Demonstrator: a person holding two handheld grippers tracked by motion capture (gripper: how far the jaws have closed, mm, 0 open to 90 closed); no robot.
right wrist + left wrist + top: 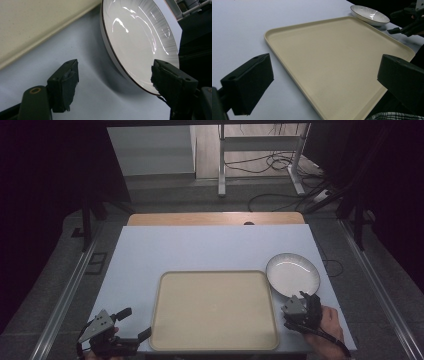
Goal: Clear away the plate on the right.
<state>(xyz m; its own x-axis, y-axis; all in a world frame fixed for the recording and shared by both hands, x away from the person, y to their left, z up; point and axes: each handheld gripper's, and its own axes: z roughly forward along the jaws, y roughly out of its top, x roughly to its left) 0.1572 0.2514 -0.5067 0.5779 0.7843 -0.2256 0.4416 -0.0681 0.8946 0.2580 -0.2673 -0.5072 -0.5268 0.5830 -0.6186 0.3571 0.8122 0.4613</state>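
Note:
A beige rectangular tray [215, 273] lies on the white table top, near the front edge. A white shallow plate [292, 275] with a dark rim sits on the table just off the tray's far right corner. My left gripper [136, 323] is open at the tray's front left corner, and in the left gripper view its jaws [325, 65] frame the tray [287, 28]. My right gripper [309, 298] is open just in front of the plate. In the right gripper view [115, 68] the plate's [140, 37] near rim lies by the right jaw, with nothing gripped.
The white table top [200, 245] extends behind the tray to a wooden strip [215, 218]. Beyond it are a floor with cables [270, 162] and a metal desk frame [222, 165]. Metal rails [65, 295] run along both sides of the table.

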